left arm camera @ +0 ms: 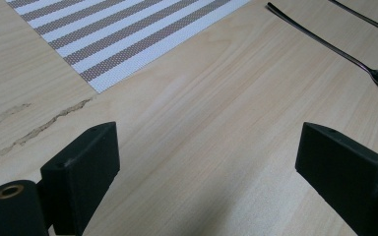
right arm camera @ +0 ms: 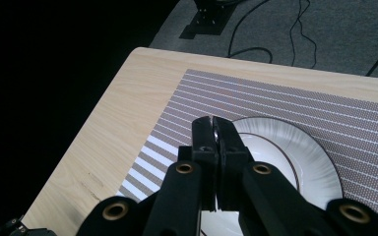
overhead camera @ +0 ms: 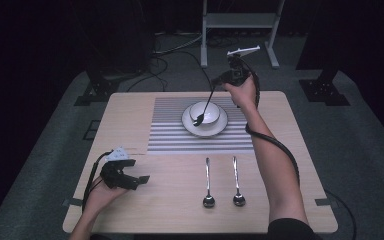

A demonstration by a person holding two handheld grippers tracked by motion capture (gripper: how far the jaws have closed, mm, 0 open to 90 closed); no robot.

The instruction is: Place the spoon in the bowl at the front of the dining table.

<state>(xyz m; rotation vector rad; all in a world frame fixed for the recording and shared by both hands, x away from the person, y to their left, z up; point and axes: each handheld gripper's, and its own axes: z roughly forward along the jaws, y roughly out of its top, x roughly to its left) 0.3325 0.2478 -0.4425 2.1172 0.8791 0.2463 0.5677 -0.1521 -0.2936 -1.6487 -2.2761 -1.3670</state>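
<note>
High view, right claw (overhead camera: pixel 219 79): clamped on a spoon (overhead camera: pixel 204 109), tip in the bowl (overhead camera: pixel 203 113) on a plate (overhead camera: pixel 221 126), striped placemat (overhead camera: pixel 170 130) beneath.
High view, left claw (overhead camera: pixel 141 175): apart, empty, low over the wooden tabletop (overhead camera: pixel 130 110); two spoons (overhead camera: pixel 208 180) near; dark room, cables on carpet.
Left gripper view: jaws wide, placemat corner ahead.
Right gripper view: jaws together above the plate rim.

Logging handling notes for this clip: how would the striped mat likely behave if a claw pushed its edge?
The mat looks thin and woven, lying flat on the table, so it would probably buckle or slide rather than move stiffly. The plate and bowl on it likely pin the far part.
</note>
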